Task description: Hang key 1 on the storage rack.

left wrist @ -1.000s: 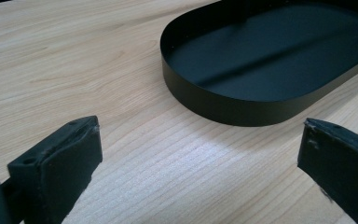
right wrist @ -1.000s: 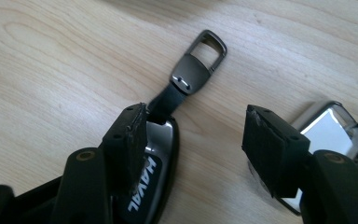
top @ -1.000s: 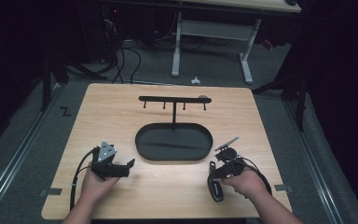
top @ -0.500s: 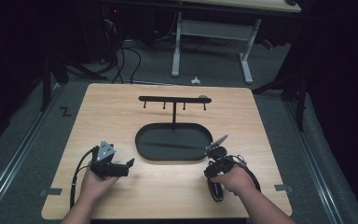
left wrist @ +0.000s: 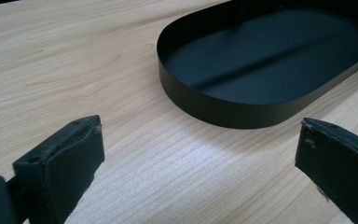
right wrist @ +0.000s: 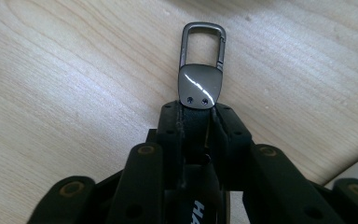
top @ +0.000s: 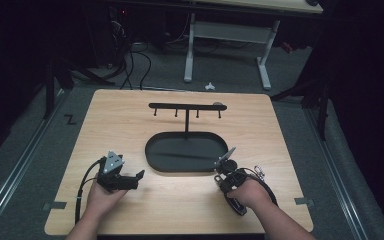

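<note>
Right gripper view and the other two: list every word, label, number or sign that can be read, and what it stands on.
"HA": white letters, cut off by the picture's bottom edge, on the black strap of the key fob clip between the right gripper's jaws. The rest of the word is out of frame.
A dark Z-shaped mark on the floor left of the table: its meaning cannot be told.
Nothing else readable.

light wooden table (top: 130, 120), black oval tray (top: 155, 155) at its middle, black hook rack (top: 186, 106) standing behind it
</note>
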Demonstrator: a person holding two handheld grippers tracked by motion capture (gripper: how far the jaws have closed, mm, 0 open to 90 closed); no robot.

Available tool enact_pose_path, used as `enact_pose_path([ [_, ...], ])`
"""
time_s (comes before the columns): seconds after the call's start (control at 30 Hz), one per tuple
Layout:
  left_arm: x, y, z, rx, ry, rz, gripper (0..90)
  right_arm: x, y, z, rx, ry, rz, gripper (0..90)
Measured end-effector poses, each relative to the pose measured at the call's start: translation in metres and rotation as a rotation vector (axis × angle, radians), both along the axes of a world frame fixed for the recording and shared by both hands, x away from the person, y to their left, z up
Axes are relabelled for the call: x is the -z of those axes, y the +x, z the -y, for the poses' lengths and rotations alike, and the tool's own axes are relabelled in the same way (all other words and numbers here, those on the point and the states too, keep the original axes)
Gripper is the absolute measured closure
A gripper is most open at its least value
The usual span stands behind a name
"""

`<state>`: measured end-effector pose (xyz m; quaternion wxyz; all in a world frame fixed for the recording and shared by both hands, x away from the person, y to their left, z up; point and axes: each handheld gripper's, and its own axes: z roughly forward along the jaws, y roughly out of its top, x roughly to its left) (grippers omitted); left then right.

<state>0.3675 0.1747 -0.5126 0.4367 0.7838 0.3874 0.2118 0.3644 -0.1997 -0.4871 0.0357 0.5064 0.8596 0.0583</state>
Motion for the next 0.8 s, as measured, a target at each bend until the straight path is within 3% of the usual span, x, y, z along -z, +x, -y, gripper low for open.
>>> enact_pose_path([
  [0.1, 0.0003, 0.0002, 0.0001, 0.000, 0.001, -0.003, 1.9, 0.0013, 0.0008, -0.0019, -0.022, -0.010, -0.018, 68.3],
  [0.33, -0.0037, -0.0016, 0.0022, 0.009, 0.008, -0.001, 4.8, 0.0017, -0.0011, -0.0036, -0.066, -0.020, -0.009, 67.3],
  [0.43, -0.0066, -0.0023, 0.0042, 0.015, 0.005, 0.006, 4.8, 0.0014, -0.0013, -0.0020, -0.083, -0.016, -0.001, 79.1],
  [0.57, -0.0055, -0.0035, 0.0067, 0.024, 0.033, 0.016, 4.7, 0.0016, -0.0039, -0.0015, -0.076, -0.012, 0.021, 79.7],
  [0.8, -0.0055, -0.0040, 0.0051, 0.022, 0.029, 0.021, 4.7, -0.0020, -0.0062, 0.0030, -0.065, -0.004, 0.022, 79.9],
])
